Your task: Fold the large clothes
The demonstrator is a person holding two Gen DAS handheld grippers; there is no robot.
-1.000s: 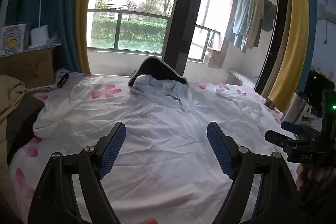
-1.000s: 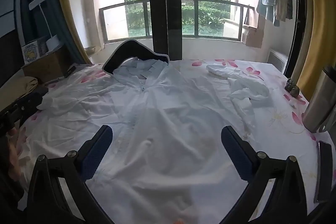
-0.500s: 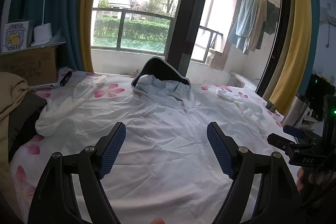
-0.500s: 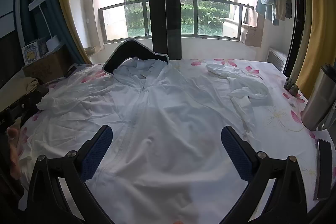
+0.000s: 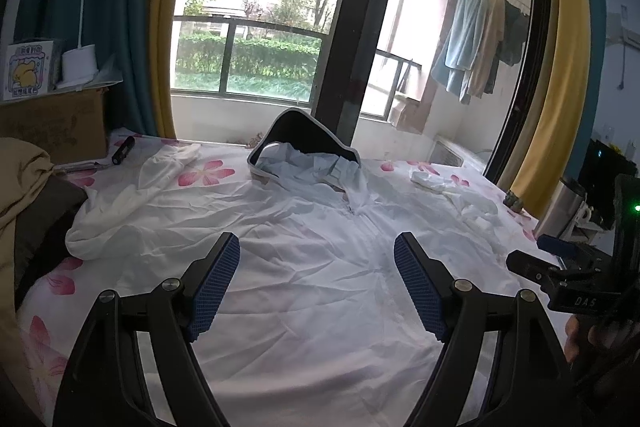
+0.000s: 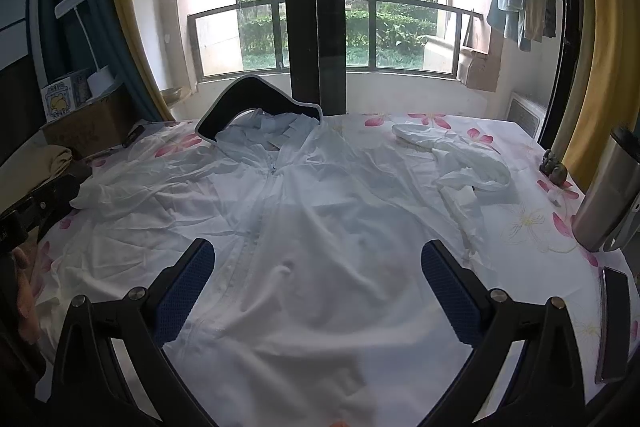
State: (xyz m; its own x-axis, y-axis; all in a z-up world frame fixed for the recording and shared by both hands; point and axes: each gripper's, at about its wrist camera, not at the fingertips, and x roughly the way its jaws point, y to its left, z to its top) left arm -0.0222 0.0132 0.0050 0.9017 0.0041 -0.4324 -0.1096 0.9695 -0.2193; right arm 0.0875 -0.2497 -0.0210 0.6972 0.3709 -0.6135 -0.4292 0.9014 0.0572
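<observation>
Jacket is laid flat, zip side up, across the bed, which is covered with a pink-flower sheet. It's white, thin and pretty wrinkled. The hood is bunched at the far end against a dark curved cushion. One sleeve is spread toward the side with the box, the other sleeve is crumpled in a loop on the opposite side. The near hem is cut off by the bottom of both views.

Behind the bed a big window with a railing is seen, and laundry is hung on the balcony. Yellow and teal curtains are bent by the fisheye at both edges.

The left gripper is held above the jacket's chest with its blue pads spread wide, nothing between them. The right gripper is likewise wide open and empty over the lower front.

A cardboard box is seen with a white lamp and a small carton on it; a cartoon and some characters are printed there, too small to be read. A steel flask is half cut off. "DAS" can be read on the right gripper's body in the left view. A small dark object by the flask can't be made out.
</observation>
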